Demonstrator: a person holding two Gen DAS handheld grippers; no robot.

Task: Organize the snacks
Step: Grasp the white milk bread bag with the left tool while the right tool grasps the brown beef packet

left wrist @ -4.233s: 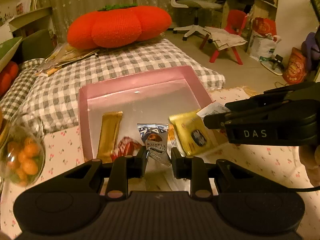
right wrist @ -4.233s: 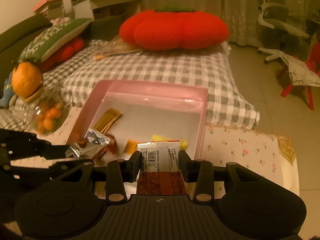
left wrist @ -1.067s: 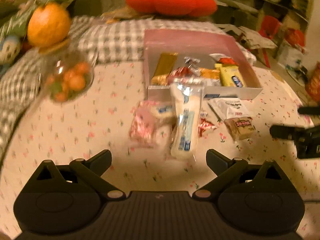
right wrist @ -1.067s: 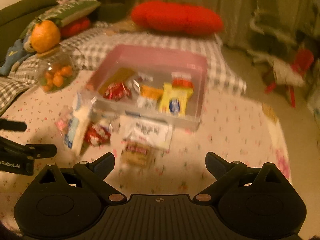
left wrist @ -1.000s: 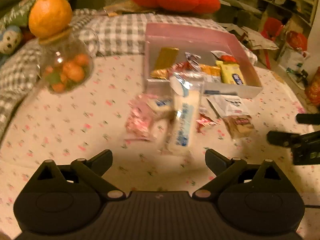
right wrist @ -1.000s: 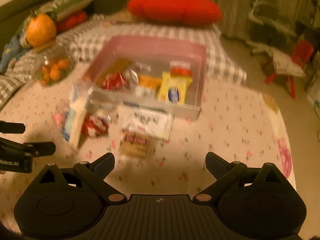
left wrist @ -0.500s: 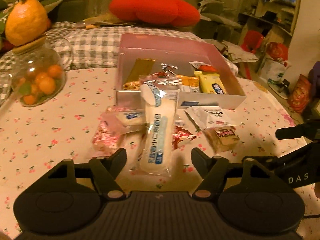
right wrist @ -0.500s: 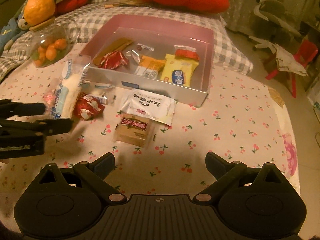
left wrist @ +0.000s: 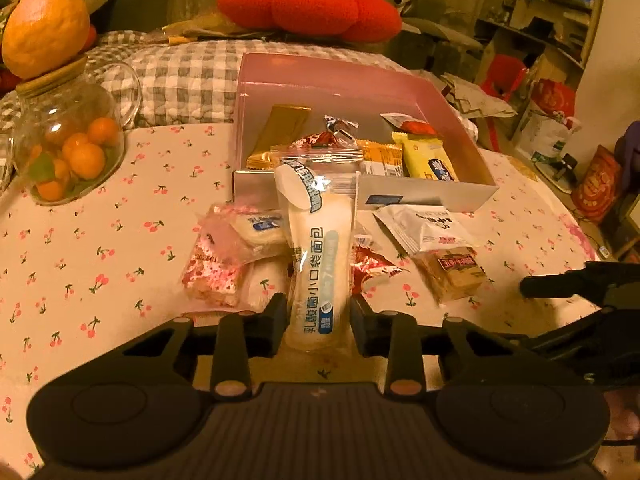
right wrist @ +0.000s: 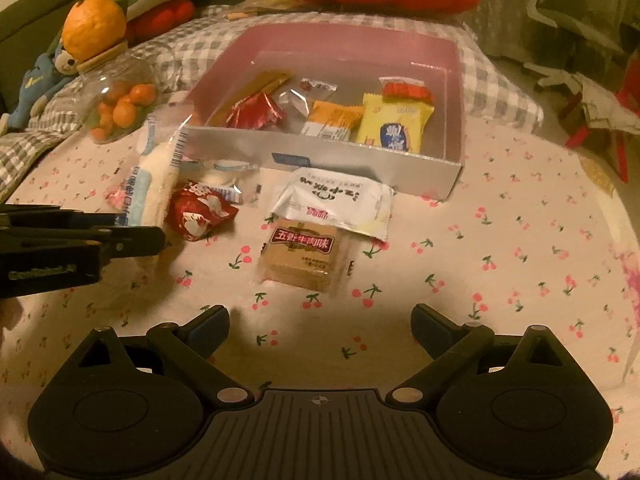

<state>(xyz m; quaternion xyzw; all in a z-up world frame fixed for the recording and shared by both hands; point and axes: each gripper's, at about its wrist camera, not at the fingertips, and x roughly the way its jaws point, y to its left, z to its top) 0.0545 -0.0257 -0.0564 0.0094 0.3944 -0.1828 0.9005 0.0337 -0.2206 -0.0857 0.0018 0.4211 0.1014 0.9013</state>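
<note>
My left gripper [left wrist: 319,320] is shut on the near end of a long white bread packet [left wrist: 320,256], also seen in the right wrist view [right wrist: 154,184]. The pink box [left wrist: 336,76] holds several snacks: a gold bar [left wrist: 280,136], a yellow packet [left wrist: 426,158] and an orange packet [right wrist: 334,120]. On the cloth in front lie a pink packet [left wrist: 224,252], a red wrapper [right wrist: 198,210], a white sachet [right wrist: 336,200] and a brown biscuit pack [right wrist: 302,256]. My right gripper [right wrist: 320,326] is open and empty, just short of the biscuit pack.
A glass jar of small oranges [left wrist: 66,148] with a big orange on its lid [left wrist: 46,28] stands at the left. A checked cushion [left wrist: 188,72] and a red pumpkin pillow [left wrist: 308,6] lie behind the box. The cherry-print cloth [right wrist: 520,240] covers the table.
My left gripper has moved up to the long bread packet and closed its fingers on it. My right gripper has come down closer to the biscuit pack, still open.
</note>
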